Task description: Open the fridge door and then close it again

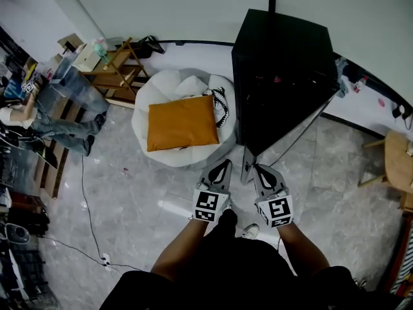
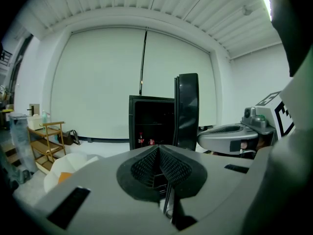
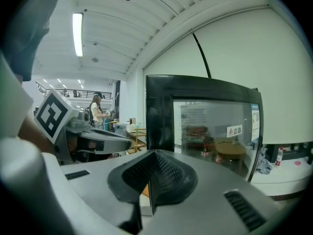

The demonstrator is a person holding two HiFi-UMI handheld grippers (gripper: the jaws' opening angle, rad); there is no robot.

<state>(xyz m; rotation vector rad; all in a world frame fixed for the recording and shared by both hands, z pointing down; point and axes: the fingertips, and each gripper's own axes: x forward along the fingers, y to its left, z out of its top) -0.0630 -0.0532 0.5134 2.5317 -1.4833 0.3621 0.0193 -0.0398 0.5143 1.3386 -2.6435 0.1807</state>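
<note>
Glass door (image 3: 215, 131) face-on in right gripper view, edge-on in left; left gripper (image 1: 225, 164) and right gripper (image 1: 257, 168) closed, empty.

Floor (image 1: 155, 199): grey marbled tile. Black fridge (image 1: 284, 70) stands on it by the far wall. White round floor seat (image 1: 164, 86) just left of the fridge. Wooden rack (image 1: 119, 70) further left, near the wall. Thin black cable (image 1: 86, 205) trails across the tiles to a white plug block (image 1: 105, 259).
</note>
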